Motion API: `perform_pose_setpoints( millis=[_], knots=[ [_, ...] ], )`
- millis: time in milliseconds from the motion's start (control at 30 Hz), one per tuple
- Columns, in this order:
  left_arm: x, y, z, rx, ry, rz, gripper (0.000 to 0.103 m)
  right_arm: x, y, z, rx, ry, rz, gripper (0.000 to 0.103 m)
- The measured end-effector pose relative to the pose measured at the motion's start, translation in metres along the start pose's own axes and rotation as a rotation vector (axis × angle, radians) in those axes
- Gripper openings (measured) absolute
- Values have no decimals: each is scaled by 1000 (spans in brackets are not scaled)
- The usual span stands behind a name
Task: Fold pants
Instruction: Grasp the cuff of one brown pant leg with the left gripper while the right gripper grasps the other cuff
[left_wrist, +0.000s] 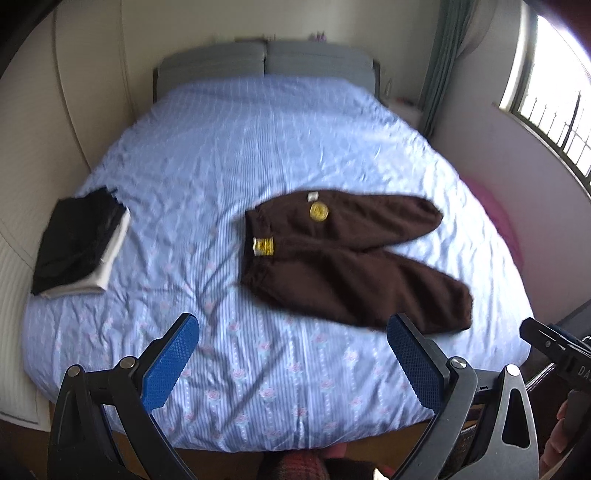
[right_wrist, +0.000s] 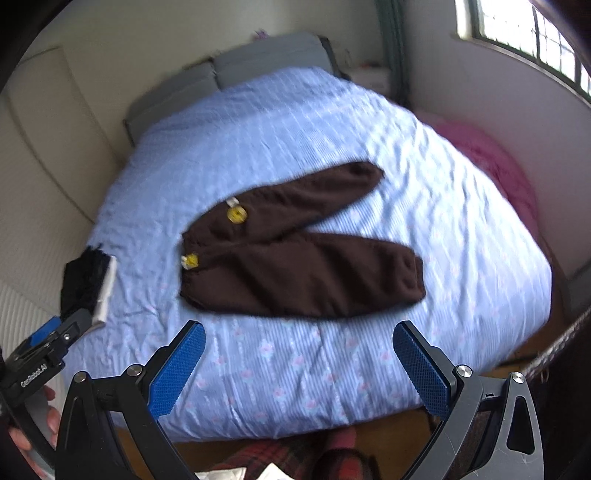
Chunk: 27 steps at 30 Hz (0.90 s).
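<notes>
Dark brown pants (left_wrist: 351, 254) lie flat on the blue bedspread (left_wrist: 221, 155), waistband to the left, both legs spread apart to the right, with a yellow round patch and a yellow tag. They also show in the right wrist view (right_wrist: 303, 258). My left gripper (left_wrist: 291, 332) is open and empty, held above the bed's near edge, short of the pants. My right gripper (right_wrist: 299, 336) is open and empty, also near the foot of the bed. Each gripper shows at the edge of the other's view: the right one (left_wrist: 554, 350) and the left one (right_wrist: 48, 339).
A folded stack of black and white clothes (left_wrist: 81, 243) lies at the bed's left edge, also in the right wrist view (right_wrist: 88, 284). Grey pillows (left_wrist: 266, 59) sit at the headboard. A pink blanket (right_wrist: 495, 166) lies to the right. A window (left_wrist: 554, 110) is on the right wall.
</notes>
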<state>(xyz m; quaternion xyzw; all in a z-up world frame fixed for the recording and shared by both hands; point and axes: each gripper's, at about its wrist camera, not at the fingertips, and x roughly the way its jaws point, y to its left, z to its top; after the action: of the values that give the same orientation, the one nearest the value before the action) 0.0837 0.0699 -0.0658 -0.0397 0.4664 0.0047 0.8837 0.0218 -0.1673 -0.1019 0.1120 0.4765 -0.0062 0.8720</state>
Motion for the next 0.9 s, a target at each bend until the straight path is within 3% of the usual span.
perform_pose_setpoints(
  millis=[133,433,533,667,900],
  knots=[
    [55,15,10,-9,81,-25,103,41,-7,2,80,44,-45,103],
    [171,16,11,-14,196,20,103,147,-53,2,244,173,-88,100],
    [213,13,0,-52,247,18,103,181,-73,-1,289,205,-99,94],
    [263,18,-13,-192,326,-26,101,216,-97,-6,377,220,-99,89],
    [317,18,-25,-275,399,-41,97,263,-117,-18,422,267,-136,79]
  ],
)
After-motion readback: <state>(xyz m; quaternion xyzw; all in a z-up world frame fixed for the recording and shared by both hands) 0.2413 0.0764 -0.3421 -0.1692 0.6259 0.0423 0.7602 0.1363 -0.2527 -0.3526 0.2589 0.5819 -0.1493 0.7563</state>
